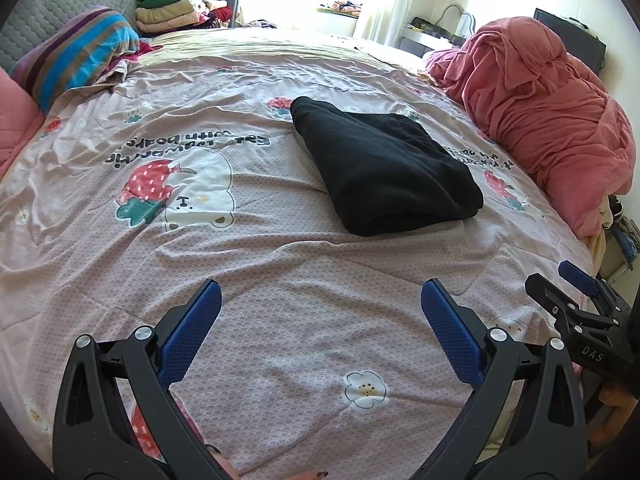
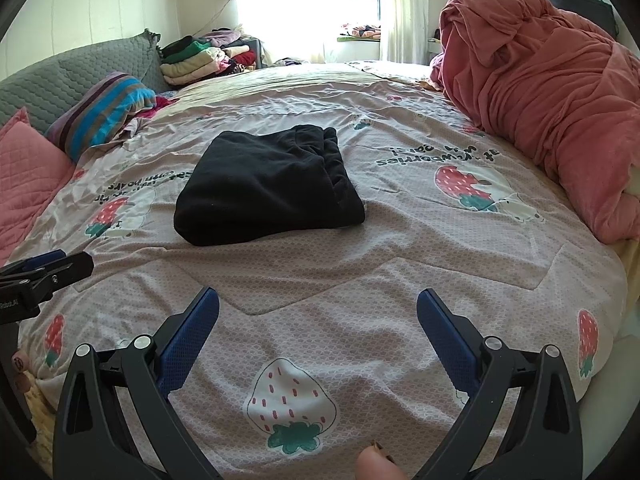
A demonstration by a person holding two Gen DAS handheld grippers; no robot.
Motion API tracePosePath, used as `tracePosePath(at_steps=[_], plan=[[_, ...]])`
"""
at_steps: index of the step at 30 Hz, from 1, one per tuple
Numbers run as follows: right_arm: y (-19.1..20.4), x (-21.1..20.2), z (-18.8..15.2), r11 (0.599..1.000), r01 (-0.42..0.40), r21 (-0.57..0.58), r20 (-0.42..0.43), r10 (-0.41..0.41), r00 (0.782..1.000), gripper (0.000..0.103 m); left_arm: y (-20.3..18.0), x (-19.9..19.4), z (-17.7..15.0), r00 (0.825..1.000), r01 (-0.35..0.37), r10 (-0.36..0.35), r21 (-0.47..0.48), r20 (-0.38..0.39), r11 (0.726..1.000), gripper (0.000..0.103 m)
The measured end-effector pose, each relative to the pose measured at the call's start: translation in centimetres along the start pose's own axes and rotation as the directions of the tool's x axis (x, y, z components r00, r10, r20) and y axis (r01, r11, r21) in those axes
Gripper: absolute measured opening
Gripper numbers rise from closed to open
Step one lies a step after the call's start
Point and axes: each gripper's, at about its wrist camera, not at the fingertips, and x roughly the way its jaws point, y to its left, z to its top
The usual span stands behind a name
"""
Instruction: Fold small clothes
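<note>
A black garment (image 1: 384,164) (image 2: 268,188) lies folded into a thick packet in the middle of the bed, on the pink strawberry-print cover (image 1: 280,264) (image 2: 360,264). My left gripper (image 1: 322,292) hangs open above the cover, well short of the garment, with nothing between its blue pads. My right gripper (image 2: 318,300) is open too and holds nothing, also near the bed's front edge. The right gripper's tip shows at the right edge of the left wrist view, and the left gripper's tip at the left edge of the right wrist view.
A heaped pink duvet (image 1: 540,104) (image 2: 552,100) fills the bed's right side. A striped pillow (image 1: 76,52) (image 2: 100,112), a pink cushion (image 2: 28,176) and a grey headboard (image 1: 60,8) stand at the left. A pile of folded clothes (image 1: 176,8) (image 2: 200,56) lies at the back.
</note>
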Motion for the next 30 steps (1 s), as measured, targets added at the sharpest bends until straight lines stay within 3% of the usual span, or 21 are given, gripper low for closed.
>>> tracePosePath(at_steps=[22,27,30], plan=[[-0.1,0.0,-0.4,1.0,0.025,0.011,-0.005,-0.025,1.0,0.099,0.1,0.0,0.1,1.0,-0.027,0.027,-0.014,-0.016,1.0,0.094],[-2.7,-0.6,-0.7,0.986,0.133,0.096,0.007,-0.134,0.991,0.098,1.2,-0.6,0.3,0.999,-0.048,0.048,-0.035,-0.012,0.998,0.094],[-7.2,-1.5,-1.4,0.945,0.26,0.199,-0.011,-0.263,0.965,0.098,4.6,-1.5,1.2,0.997,-0.072,0.069,-0.115,-0.032,0.991,0.094]])
